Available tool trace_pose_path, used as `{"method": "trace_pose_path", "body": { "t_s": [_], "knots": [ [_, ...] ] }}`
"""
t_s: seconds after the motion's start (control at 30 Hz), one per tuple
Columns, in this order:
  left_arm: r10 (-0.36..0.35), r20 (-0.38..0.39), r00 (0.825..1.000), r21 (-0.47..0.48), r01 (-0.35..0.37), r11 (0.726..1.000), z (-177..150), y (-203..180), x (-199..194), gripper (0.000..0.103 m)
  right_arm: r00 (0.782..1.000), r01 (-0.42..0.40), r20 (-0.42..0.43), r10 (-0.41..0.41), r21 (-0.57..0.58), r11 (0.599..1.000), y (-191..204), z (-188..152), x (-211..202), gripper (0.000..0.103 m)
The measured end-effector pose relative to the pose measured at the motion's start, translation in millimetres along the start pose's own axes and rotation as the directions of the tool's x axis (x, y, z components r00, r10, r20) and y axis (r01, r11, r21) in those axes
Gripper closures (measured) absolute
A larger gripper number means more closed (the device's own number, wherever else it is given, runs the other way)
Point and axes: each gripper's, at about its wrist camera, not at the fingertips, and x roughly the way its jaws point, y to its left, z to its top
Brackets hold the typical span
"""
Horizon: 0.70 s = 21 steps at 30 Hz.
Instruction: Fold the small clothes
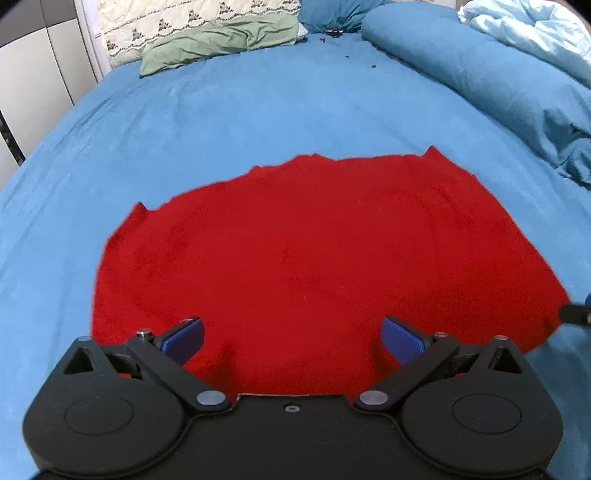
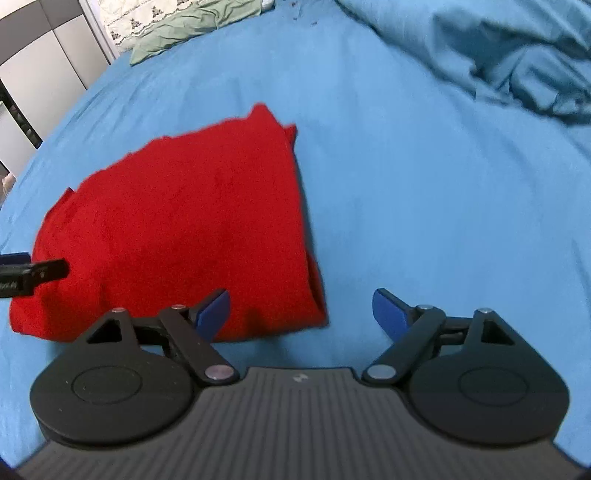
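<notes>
Red garment folded flat on a blue bed, both grippers spread wide and empty.

A green pillow (image 1: 218, 46) and a patterned quilt (image 1: 155, 26) sit at the head; a rumpled blue duvet (image 1: 480, 77) is heaped along the right side, well apart from the red garment (image 1: 314, 251). The garment lies smooth, layered edges showing at its right side. The left gripper (image 1: 293, 341) hangs over its near edge, holding nothing; the right gripper (image 2: 301, 312) is at its right corner, empty too. Blue sheet (image 1: 184, 122); pale cupboard doors (image 1: 33, 74) stand left.
</notes>
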Motion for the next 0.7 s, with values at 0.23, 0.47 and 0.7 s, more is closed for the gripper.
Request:
{"method": "trace_pose_path", "body": {
  "t_s": [0.23, 0.47, 0.7],
  "knots": [
    [0.048, -0.031, 0.998, -0.012, -0.048, 0.999, -2.8, -7.1, 38.4, 0.000, 1.000, -0.029, 0.008, 0.028, 0.051, 0.998, -1.1, -7.4, 40.2, 0.025],
    [0.028, -0.063, 0.998, -0.062, -0.032, 0.998, -1.0, -1.0, 60.9, 0.000, 0.999, -0.030, -0.017, 0.030, -0.001, 1.000, 10.2, -1.4, 42.7, 0.078],
    [-0.043, -0.148, 0.988, -0.085, 0.030, 0.996, 17.0, 15.3, 62.0, 0.000, 0.985, -0.175, 0.039, 0.171, 0.167, 0.970, 41.1, 39.3, 2.7, 0.080]
  ]
}}
